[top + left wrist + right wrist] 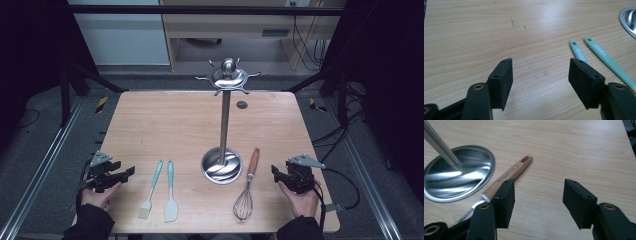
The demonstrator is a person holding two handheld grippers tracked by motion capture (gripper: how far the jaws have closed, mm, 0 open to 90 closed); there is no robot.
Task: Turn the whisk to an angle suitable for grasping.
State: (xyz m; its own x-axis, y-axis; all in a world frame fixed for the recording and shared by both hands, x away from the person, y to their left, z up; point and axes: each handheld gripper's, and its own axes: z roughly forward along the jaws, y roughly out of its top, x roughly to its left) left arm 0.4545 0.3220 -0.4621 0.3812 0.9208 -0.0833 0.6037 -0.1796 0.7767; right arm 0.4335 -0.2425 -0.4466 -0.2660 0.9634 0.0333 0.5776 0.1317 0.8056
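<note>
From the high view, three utensils lie in a row near the person's edge of the desk [165,120], handles pointing away, likely so each can be picked up and hung on the steel hook stand [224,117] between them: a pastry brush [151,190], a spatula [171,192] and a whisk [247,187]. The left gripper [127,172] and right gripper [274,171] rest at the outer edges, both released and empty. In the left gripper view, the wide-spread jaws face bare wood, the two mint handles just off to one side. In the right gripper view, the jaws stand apart just beside the whisk's wooden handle [509,173], which looks like the nearest thing to grasp.
</note>
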